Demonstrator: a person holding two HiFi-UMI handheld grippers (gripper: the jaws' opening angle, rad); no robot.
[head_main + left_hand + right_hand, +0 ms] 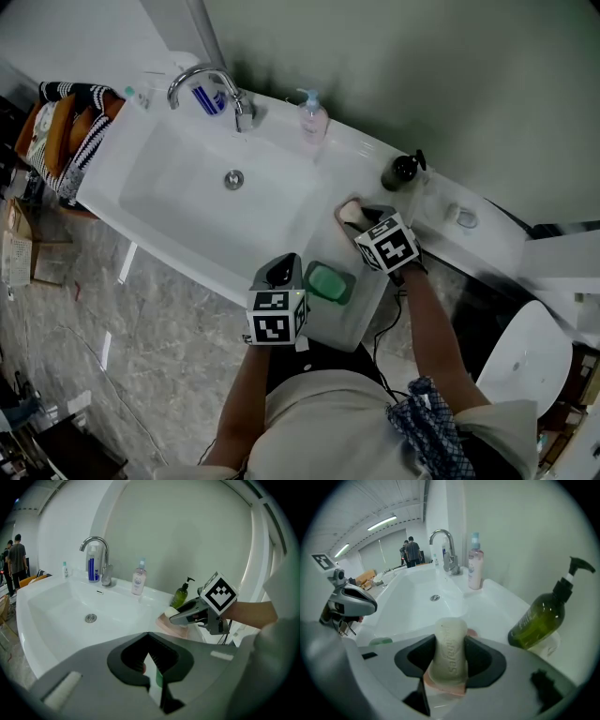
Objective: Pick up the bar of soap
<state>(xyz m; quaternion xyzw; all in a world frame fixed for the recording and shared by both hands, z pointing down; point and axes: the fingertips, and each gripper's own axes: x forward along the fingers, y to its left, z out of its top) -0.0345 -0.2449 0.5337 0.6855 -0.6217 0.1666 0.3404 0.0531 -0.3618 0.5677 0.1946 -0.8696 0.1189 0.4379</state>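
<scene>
Right, starting wide: the long white washstand bench point(367, 155) with its sunken basin fills the scene, and both tools are over its near right end. The left tool point(151, 660) hangs back by the front edge with its jaws drawn together and nothing in them, above a green rectangular block on a grey tray point(328, 281). The right tool point(450, 660) is the busy one, angled down at the corner between basin and wall. Behind the basin stands the curved chrome tap point(451, 557), with a pale pink pump bottle point(475, 569) beside it. Just to the right of the working jaws stands a dark olive-green pump bottle point(539, 620). Smaller now: the flat pink soap dish point(164, 624) sits on the bench, and directly above it is the cream oval bar of soap point(450, 648). It stands on end, clamped between the right tool's two dark pads, one on each flat face. Whether it has cleared the dish, I can't tell. So the grip looks made, and the lift is the step in hand. My advice is to keep the squeeze steady, since soap is slick and likely to squirt out under extra pressure. Raise it straight up without tilting, and stay clear of that olive bottle.
</scene>
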